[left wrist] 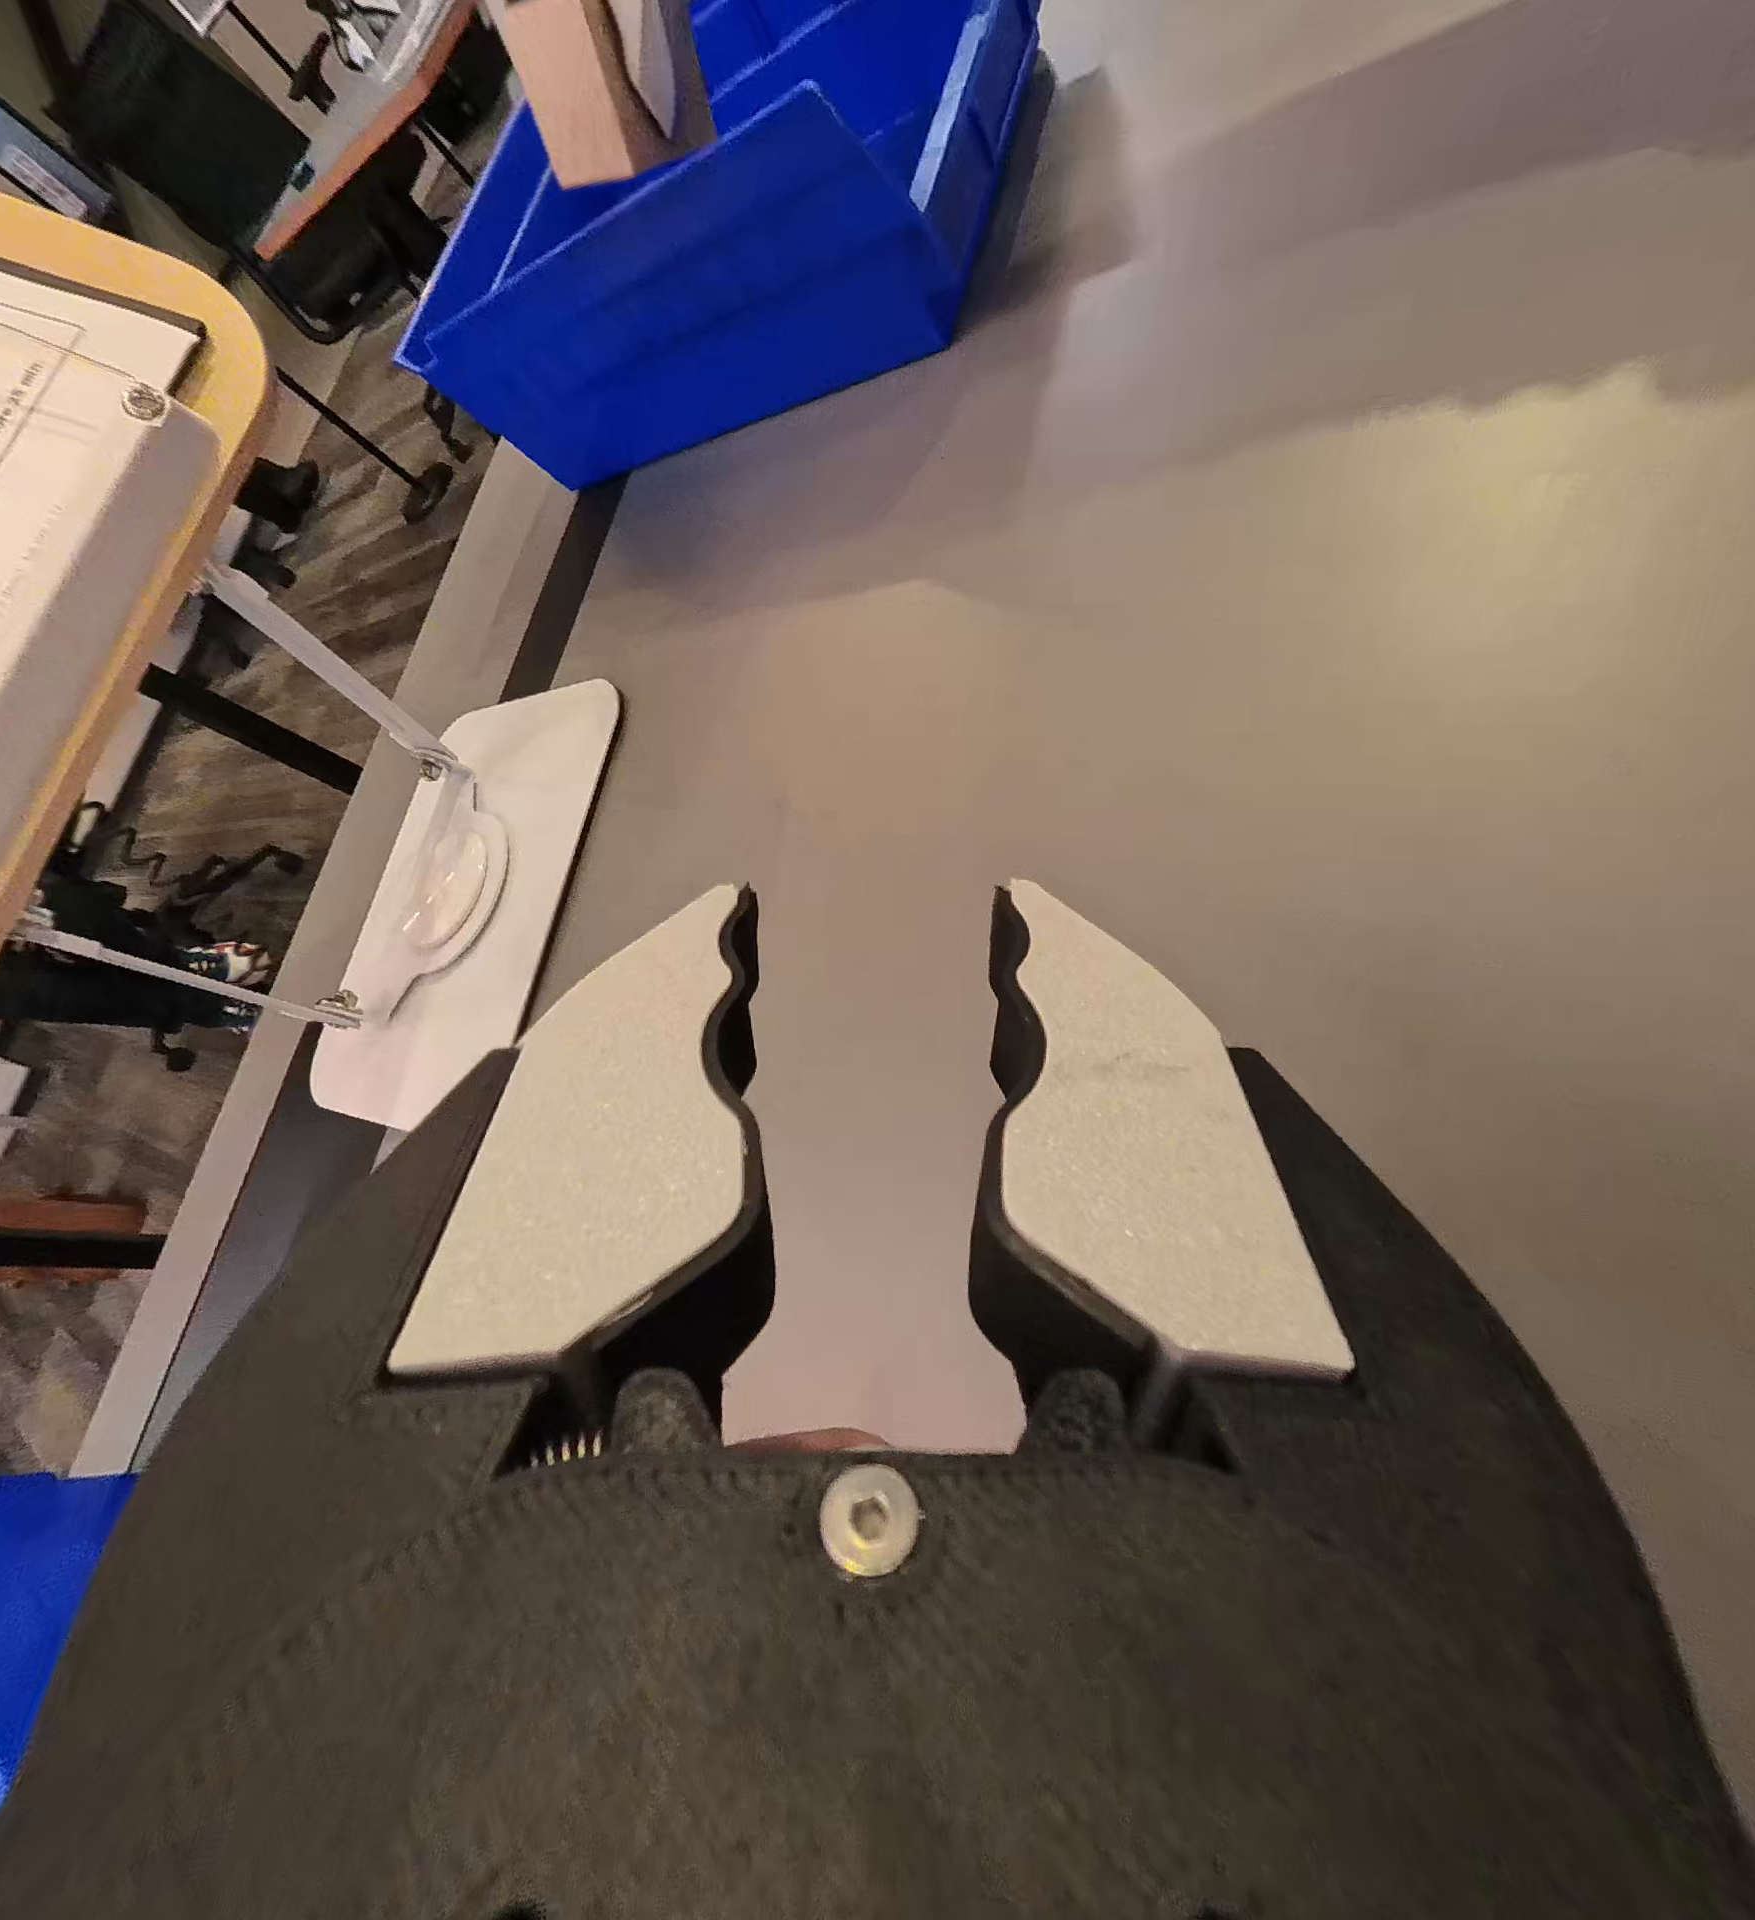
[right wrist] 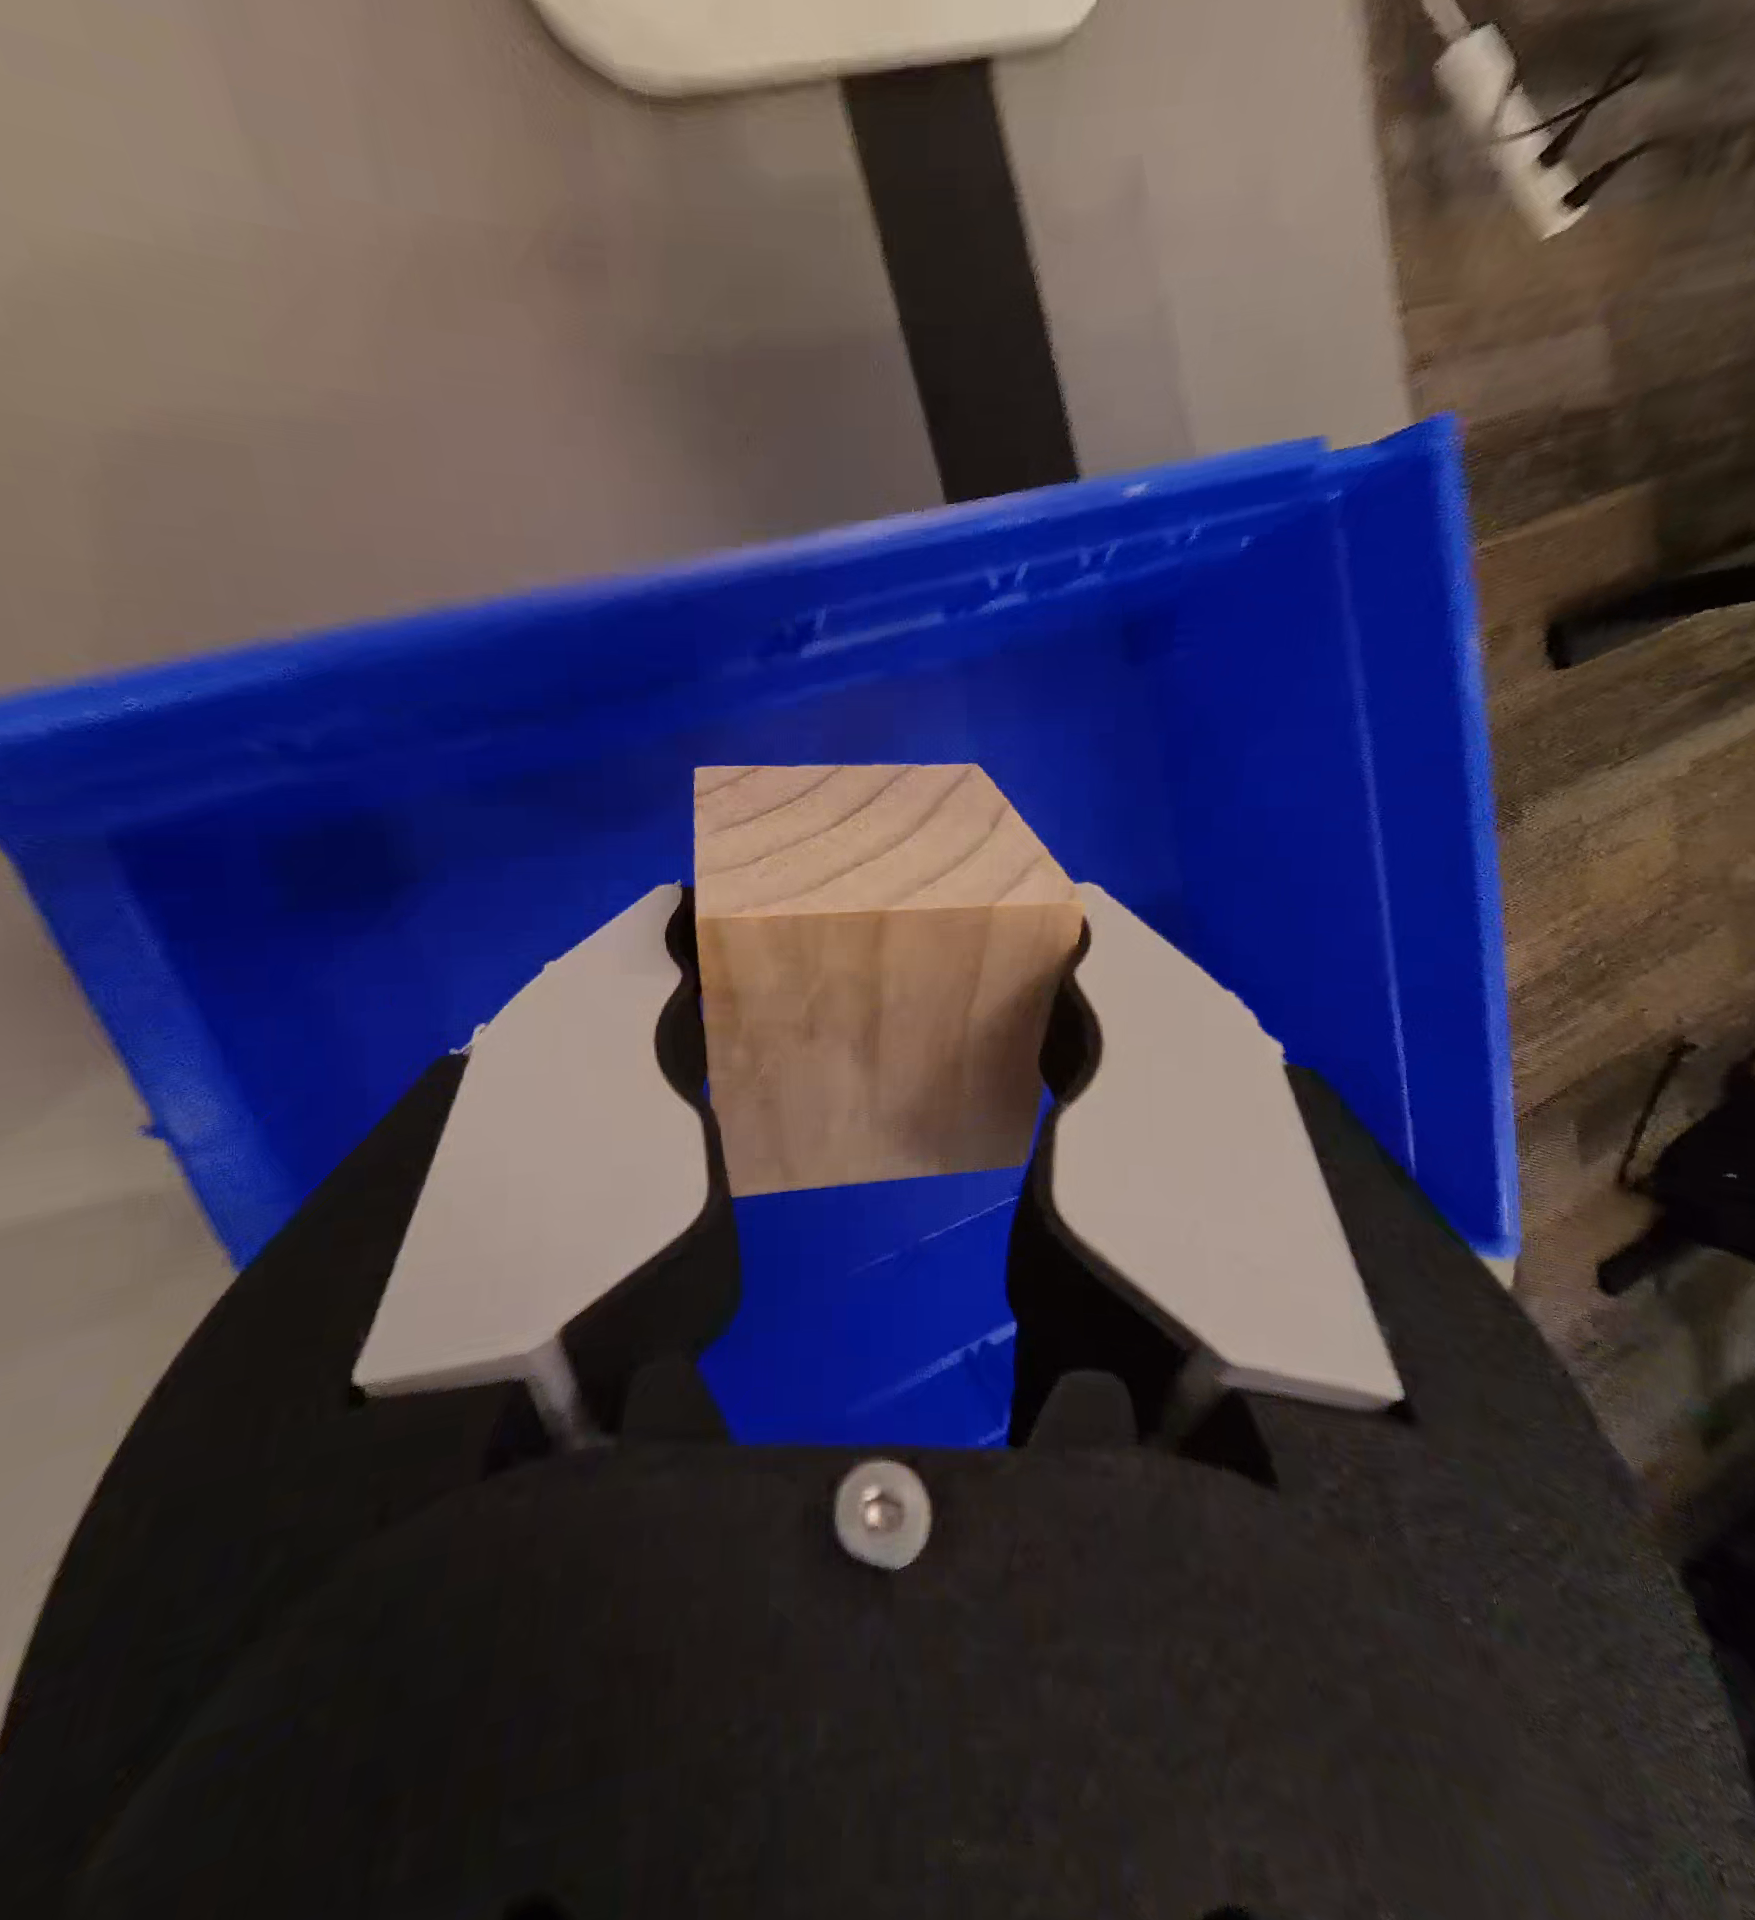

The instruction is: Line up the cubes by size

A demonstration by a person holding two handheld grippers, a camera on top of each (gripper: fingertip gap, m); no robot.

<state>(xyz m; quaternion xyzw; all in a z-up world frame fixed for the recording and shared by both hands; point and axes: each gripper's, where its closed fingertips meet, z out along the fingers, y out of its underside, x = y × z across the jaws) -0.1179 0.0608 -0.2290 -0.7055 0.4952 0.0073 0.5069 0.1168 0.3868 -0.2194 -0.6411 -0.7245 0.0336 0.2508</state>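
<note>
Stretching away grey and matte, the bench [left wrist: 1268, 675] carries a blue bin [left wrist: 707, 312] at its far left edge and a white plate [left wrist: 499, 883] nearer. Beyond the edge lie wood-look flooring [left wrist: 260, 623] and dark furniture. The left hand-held gripper [left wrist: 873, 904] hangs parted, holding nothing. The right hand-held gripper [right wrist: 878, 914] clamps a wooden cube [right wrist: 873, 997] above the bin.

A blue bin [left wrist: 707, 312] sits on the grey table [left wrist: 1268, 727], near a white stand base [left wrist: 499, 883] at the table's edge.
</note>
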